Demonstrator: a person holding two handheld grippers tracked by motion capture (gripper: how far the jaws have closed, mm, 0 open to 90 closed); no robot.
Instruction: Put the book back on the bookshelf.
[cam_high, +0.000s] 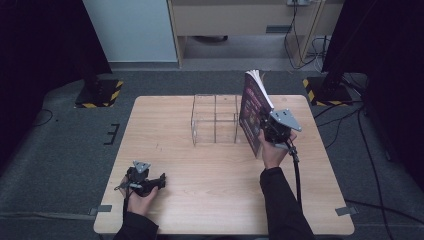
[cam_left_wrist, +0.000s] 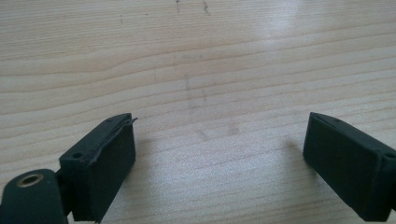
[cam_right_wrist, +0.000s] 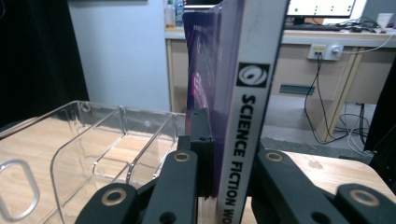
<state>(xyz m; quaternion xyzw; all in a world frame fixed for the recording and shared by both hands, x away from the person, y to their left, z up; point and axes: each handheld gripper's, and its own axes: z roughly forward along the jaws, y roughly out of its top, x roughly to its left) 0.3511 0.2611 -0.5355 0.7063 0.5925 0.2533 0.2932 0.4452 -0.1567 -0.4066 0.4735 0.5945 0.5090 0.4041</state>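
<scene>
Wooden bench (cam_high: 200, 165) below: my right claw (cam_right_wrist: 227, 154) is clamping the upright book (cam_right_wrist: 247, 93) near its spine, stiff but top-heavy; my left claw (cam_left_wrist: 219, 154) is resting released.

High view looks forward and down over the whole bench (cam_high: 200, 165), the left gripper view skims bare wood close up, and the right gripper view faces level, tight on the book (cam_right_wrist: 243, 93) and clear organiser (cam_right_wrist: 107, 135) seen from above too.
</scene>
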